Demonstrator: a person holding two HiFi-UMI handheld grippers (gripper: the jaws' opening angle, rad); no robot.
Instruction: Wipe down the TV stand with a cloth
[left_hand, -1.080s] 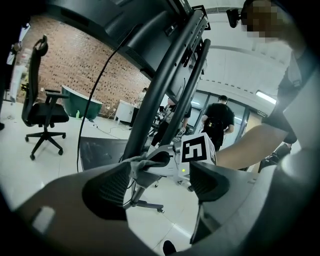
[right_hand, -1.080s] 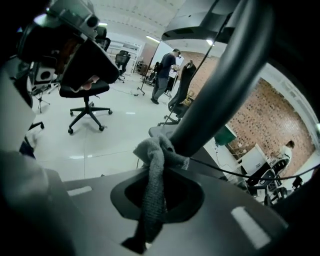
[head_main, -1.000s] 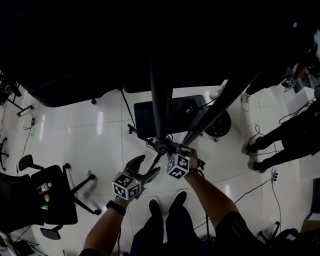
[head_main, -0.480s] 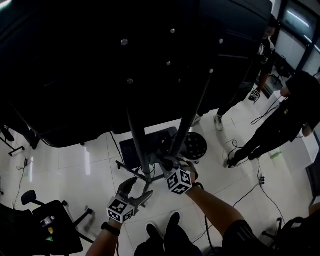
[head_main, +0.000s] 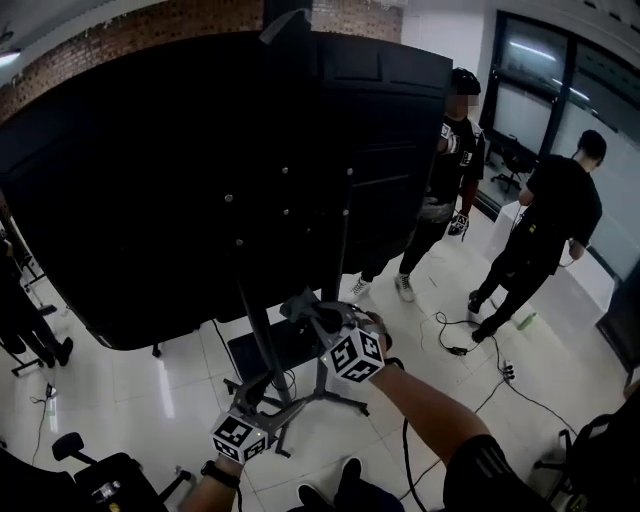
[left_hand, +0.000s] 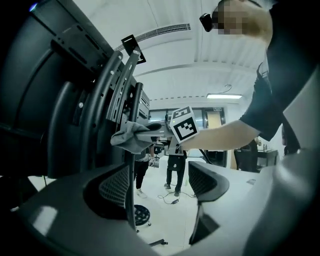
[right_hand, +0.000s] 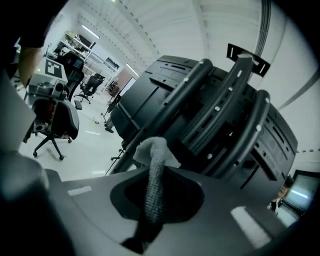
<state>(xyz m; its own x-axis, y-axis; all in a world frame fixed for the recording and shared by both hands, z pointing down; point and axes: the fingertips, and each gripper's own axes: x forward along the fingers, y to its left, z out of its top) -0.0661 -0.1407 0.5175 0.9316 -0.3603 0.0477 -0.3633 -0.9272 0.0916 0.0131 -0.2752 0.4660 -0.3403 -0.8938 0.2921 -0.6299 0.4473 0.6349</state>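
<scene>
The TV stand's dark pole (head_main: 262, 340) rises from tripod legs to the big black back of the TV (head_main: 180, 180). My right gripper (head_main: 318, 314) is shut on a grey cloth (head_main: 304, 306) and holds it by the upper pole, below the mounting bars (right_hand: 220, 105). The cloth (right_hand: 151, 165) sticks up between its jaws. My left gripper (head_main: 256, 394) sits lower on the stand. It is open, and its jaws have just been closing. A thin pole (left_hand: 131, 210) stands between them, close beside the left finger (left_hand: 114, 184). The cloth (left_hand: 131, 140) shows above.
Two people (head_main: 448, 190) (head_main: 545, 225) stand at the right, with cables (head_main: 460, 348) on the white floor near them. An office chair (head_main: 100, 485) is at the bottom left. A dark base plate (head_main: 262, 355) lies behind the stand's legs.
Both grippers have risen along the stand from its foot towards the TV's back. The head view has tilted up from the floor. The cloth stays in the right gripper.
</scene>
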